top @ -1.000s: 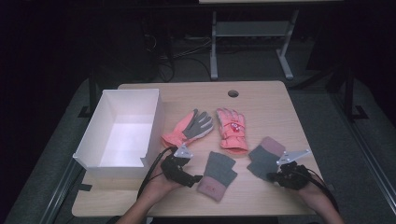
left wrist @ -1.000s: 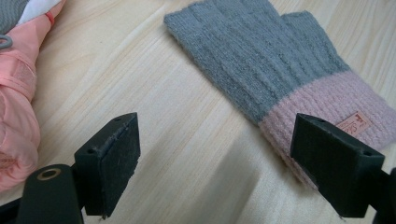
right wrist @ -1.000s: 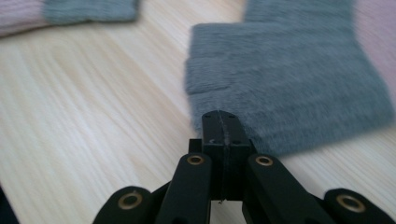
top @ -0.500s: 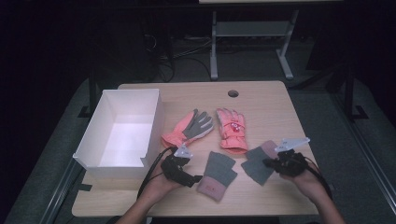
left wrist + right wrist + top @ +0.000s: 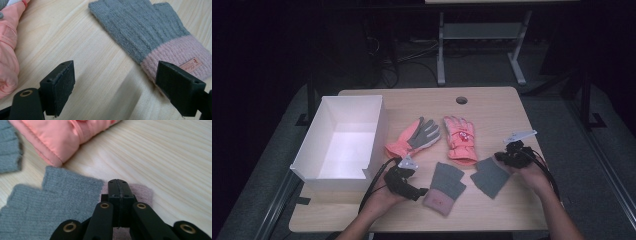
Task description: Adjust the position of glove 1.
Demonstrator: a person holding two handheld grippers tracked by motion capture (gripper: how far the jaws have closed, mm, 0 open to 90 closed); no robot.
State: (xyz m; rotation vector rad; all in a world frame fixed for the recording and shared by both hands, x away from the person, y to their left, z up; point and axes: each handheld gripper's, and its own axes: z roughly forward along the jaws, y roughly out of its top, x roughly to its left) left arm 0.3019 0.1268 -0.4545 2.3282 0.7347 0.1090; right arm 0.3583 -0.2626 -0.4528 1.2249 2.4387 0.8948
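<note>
Tongs first: your right tongs (image 5: 118,185) are pressed together on the pink cuff of the right knit glove (image 5: 490,176), the 2 black jaws meeting with no gap in the right gripper view, and the cuff edge showing just past their tips. In the high view the same right tongs (image 5: 507,159) sit at the right end of that grey glove, which lies flat on the desk (image 5: 492,107) with its fingers pointing to the near left.

Your left tongs (image 5: 115,85) are spread wide and pinch nothing; bare wood shows between the 2 jaws. They hover low over the desk, with the left knit glove (image 5: 150,32) just beyond the right-hand jaw, its pink cuff and small label next to that jaw. In the high view your left tongs (image 5: 419,192) point right, toward that glove's (image 5: 446,187) pink cuff, which lies at the near edge of the desk with the grey fingers aimed away from you.

Farther from you lie 2 pink winter gloves: one with a grey palm (image 5: 417,137) to the left, one with a red mark on its back (image 5: 459,137) to the right, close together but apart. The right one's cuff comes near the knit glove that you hold. A white box (image 5: 377,125), open on top, stands at the left side of the desk, just left of the grey-palmed glove.
</note>
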